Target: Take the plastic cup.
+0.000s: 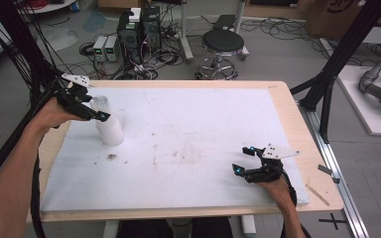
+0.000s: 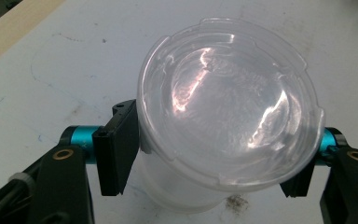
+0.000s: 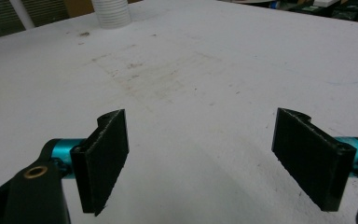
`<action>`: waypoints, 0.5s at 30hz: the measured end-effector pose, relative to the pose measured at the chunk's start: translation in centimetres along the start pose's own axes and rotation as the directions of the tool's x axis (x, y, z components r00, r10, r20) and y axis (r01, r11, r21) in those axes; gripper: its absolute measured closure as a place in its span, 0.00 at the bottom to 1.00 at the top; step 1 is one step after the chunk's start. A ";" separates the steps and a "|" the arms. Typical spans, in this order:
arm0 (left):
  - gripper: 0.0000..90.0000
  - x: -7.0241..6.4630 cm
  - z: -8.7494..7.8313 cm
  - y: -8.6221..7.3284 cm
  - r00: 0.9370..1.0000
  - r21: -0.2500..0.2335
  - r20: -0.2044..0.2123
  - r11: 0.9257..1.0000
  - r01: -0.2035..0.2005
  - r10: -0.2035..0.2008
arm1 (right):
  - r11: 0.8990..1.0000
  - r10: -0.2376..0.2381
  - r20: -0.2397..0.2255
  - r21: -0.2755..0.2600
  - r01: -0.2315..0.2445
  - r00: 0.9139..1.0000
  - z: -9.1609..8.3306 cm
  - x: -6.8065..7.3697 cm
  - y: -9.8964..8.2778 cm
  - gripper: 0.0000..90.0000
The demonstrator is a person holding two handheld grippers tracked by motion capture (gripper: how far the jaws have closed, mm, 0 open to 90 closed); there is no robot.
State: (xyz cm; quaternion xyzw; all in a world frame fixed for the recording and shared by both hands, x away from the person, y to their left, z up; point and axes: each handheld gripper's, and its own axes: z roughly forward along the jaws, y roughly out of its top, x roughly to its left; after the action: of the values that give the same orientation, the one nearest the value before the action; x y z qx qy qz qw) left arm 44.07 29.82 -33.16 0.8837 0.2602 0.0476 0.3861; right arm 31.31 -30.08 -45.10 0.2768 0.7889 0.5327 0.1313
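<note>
Plastic cup [image 2: 223,126], unlabelled and clear-lidded, sits clamped in the left claw [image 2: 214,163].

White-topped wooden table [image 1: 283,106] carrying a single plastic container

A white sheet [image 1: 193,124] covers nearly the whole tabletop, leaving a bare wood border along the far, right and near edges. A translucent lidded container [image 1: 108,121] stands upright on the sheet near its far-left corner. Brownish smudges [image 1: 178,153] mark the middle of the sheet, and a small dark speck of debris [image 1: 111,156] lies just in front of the container.
</note>
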 end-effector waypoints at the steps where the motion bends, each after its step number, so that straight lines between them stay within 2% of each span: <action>1: 0.36 -0.1 0.0 0.0 1.000 -0.001 0.000 1.000 0.004 -0.004 | 1.000 0.000 0.000 -0.001 0.000 1.000 0.0 0.0 0.0 0.21; 5: 0.36 -0.1 -0.3 0.0 1.000 -0.005 -0.004 1.000 0.000 0.000 | 1.000 0.001 -0.001 -0.001 -0.001 1.000 0.0 0.0 0.0 0.21; 15: 0.38 -0.2 -0.7 0.0 1.000 -0.022 -0.008 1.000 0.018 -0.018 | 1.000 -0.003 0.003 0.001 0.003 1.000 0.0 0.0 0.0 0.21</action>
State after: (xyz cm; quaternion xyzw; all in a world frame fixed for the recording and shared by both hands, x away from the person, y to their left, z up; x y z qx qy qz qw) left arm 43.69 30.21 -32.61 0.8769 0.2693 0.0505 0.3949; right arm 31.29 -30.08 -45.09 0.2764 0.7893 0.5319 0.1330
